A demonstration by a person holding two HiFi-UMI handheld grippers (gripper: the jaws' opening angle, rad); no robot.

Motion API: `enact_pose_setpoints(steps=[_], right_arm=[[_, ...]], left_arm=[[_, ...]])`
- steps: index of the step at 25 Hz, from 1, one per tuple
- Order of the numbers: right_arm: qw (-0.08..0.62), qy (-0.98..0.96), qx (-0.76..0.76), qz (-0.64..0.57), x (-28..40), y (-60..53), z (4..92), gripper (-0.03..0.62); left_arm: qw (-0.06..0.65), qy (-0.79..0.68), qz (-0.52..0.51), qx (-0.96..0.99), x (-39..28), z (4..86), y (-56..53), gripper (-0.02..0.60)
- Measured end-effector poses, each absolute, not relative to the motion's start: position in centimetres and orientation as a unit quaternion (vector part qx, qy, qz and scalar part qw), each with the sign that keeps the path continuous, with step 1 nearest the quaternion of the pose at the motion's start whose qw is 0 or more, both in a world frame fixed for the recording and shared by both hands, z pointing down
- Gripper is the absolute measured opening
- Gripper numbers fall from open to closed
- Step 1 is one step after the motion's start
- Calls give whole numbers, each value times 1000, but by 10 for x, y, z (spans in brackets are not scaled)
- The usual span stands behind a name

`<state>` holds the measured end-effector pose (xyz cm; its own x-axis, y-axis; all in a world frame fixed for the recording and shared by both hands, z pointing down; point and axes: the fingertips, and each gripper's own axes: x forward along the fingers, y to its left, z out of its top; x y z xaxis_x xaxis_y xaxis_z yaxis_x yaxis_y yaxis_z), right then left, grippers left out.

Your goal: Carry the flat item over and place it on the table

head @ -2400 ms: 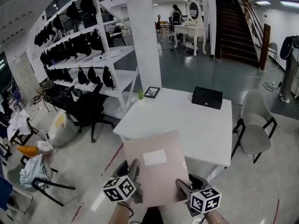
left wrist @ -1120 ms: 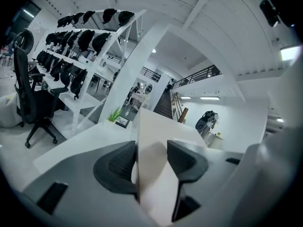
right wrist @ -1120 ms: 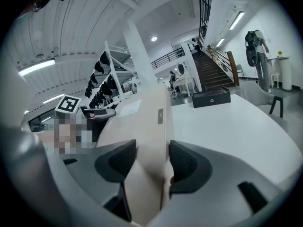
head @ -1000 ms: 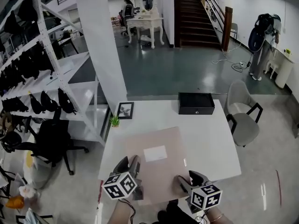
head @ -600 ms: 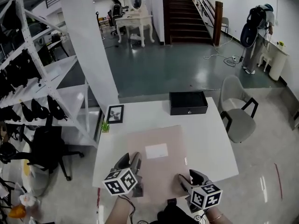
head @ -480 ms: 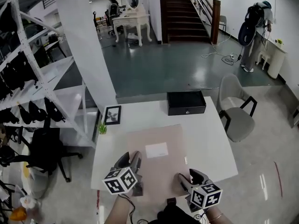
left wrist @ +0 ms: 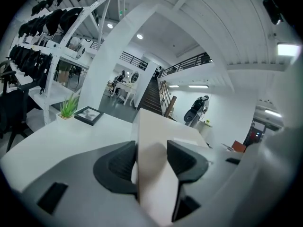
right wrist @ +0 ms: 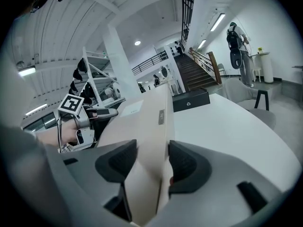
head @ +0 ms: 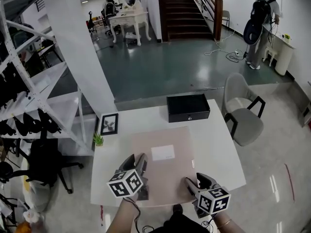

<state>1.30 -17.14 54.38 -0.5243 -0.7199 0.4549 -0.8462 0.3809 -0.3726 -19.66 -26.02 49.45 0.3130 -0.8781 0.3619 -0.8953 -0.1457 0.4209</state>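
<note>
I had my left gripper closed down to the thickness of the flat item, a pale pinkish-brown sheet, pinching it by the near left edge between my two pads. My right gripper was clamped the same way on the near right edge, with nothing else between its jaws. The flat item ran straight out ahead of both sets of fingers and spanned the gap between them. A white label sat on its top face, just beyond my left tips. It lay over the white table, though I could not tell whether it touched the top. Past its far edge, ahead of my right fingers, a black box sat on the table. Ahead and outward of my left fingers stood a framed picture and a small green plant, close together at the table's edge. Out beyond my right side stood a grey chair.
</note>
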Motion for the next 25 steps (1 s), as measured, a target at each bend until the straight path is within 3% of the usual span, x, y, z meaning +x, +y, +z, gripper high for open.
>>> enact_pose_setpoints(steps=[25], right_arm=[[121, -807, 481, 322, 28, -233, 569, 210]], left_arm=[[317, -582, 60, 747, -179, 533, -333, 206]])
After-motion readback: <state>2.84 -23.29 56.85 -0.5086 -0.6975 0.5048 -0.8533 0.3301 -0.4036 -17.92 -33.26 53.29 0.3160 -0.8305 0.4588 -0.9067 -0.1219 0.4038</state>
